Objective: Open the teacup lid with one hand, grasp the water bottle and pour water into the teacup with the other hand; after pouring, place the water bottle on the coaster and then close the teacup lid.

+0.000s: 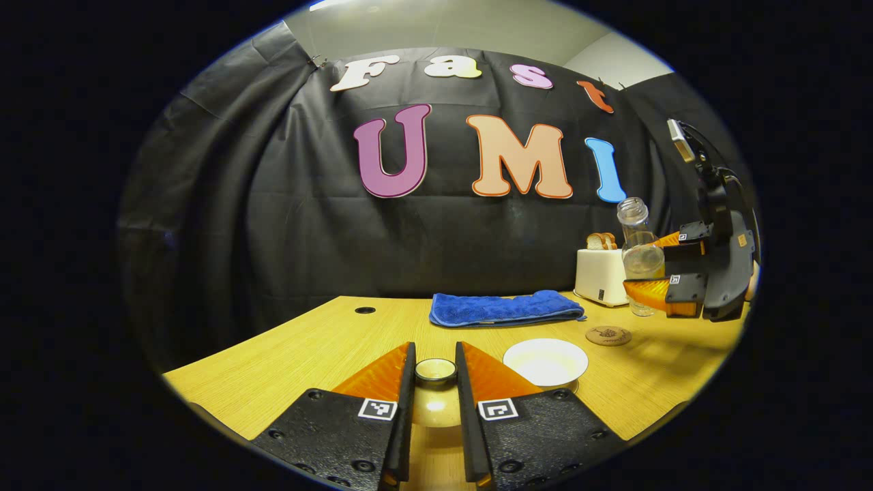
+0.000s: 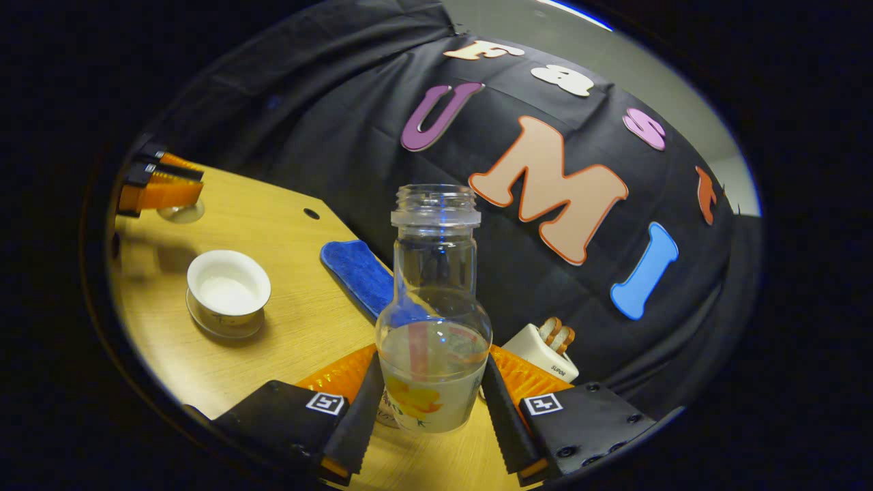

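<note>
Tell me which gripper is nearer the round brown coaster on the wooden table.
Right. The right gripper, shut on the clear glass water bottle, hangs just above and behind the coaster. The left gripper holds the teacup lid across the white teacup, farther away.

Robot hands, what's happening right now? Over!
Left gripper shut on lid, held off the cup. Right gripper shut on water bottle, upright, lifted. Teacup open. Coaster bare; nothing in the way.
</note>
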Motion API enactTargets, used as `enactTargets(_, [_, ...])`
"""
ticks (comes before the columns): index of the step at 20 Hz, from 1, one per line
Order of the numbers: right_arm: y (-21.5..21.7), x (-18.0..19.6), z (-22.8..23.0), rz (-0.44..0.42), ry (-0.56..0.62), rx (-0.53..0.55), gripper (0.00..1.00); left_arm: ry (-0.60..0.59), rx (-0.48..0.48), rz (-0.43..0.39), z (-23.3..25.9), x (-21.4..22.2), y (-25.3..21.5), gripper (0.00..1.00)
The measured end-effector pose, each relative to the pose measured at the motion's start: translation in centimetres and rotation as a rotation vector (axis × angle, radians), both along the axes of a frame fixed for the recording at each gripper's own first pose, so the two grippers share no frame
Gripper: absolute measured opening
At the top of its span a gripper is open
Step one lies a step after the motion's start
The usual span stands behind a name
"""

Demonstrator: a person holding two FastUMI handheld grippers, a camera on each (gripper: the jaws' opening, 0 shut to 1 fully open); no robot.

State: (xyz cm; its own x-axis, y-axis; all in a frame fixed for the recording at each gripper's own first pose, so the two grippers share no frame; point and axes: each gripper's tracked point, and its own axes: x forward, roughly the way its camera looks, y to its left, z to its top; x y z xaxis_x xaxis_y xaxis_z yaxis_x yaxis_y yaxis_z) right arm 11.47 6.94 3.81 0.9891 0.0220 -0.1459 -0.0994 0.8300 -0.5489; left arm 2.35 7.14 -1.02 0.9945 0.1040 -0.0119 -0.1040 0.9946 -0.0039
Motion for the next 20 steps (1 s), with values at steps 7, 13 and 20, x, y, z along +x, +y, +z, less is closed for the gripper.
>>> enactTargets(7, [-3.5,1.6,-2.5,-0.033,0.084,0.391,0.77,0.000,0.000,0.000,0.1,0.0,-0.1,0.29])
enactTargets(13, [-5.1,3.3,-4.4,-0.033,0.100,0.577,0.81,-0.002,0.000,0.000,0.2,-0.1,0.0,0.28])
enactTargets(20, [-4.3,5.8,-6.8,-0.035,0.114,0.592,0.79,-0.001,0.000,0.000,0.0,0.0,0.0,0.29])
